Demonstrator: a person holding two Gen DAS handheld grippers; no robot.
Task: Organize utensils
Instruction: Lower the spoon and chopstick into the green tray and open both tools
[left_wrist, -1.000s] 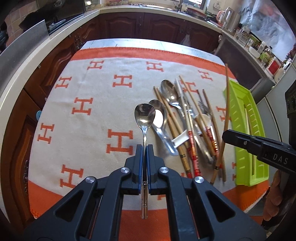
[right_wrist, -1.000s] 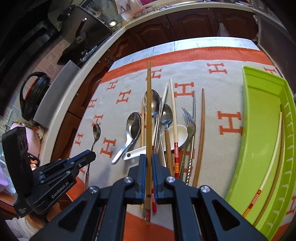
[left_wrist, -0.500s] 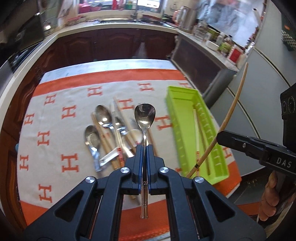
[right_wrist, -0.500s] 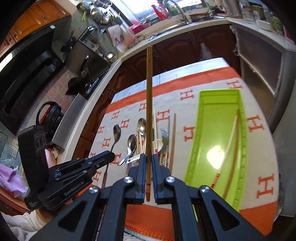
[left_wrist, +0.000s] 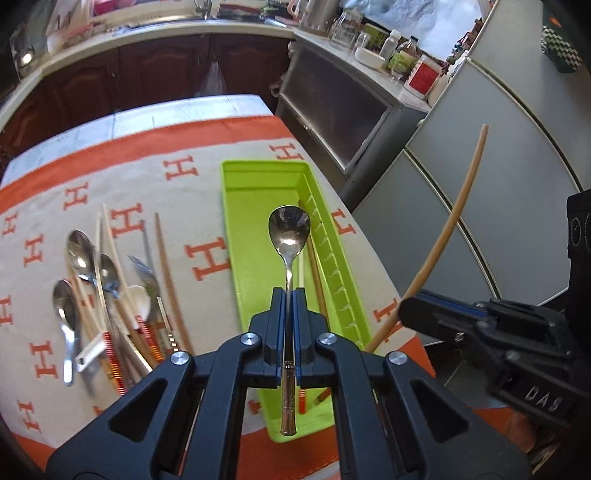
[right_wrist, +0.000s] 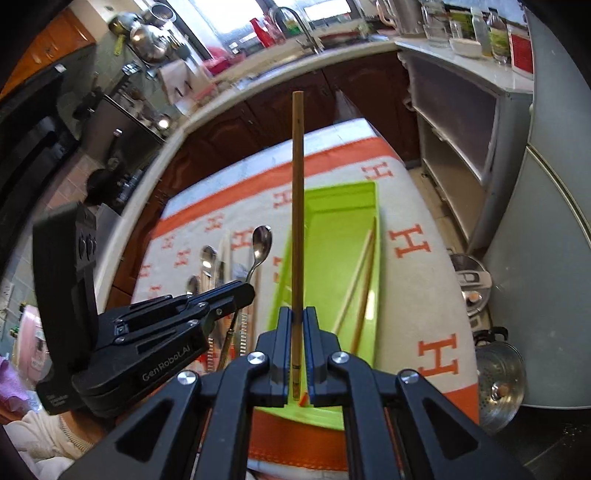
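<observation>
The cloth (left_wrist: 110, 177) over the table carries a repeating orange "H" all across its pale field. On the side of the right gripper (left_wrist: 410, 314), seen from the left wrist view, raised letters read "DAS". The body of the left gripper (right_wrist: 243, 291), seen from the right wrist view, reads "GenRobot.AI" in white. Labels on the bottles along the counter are too small to read
</observation>
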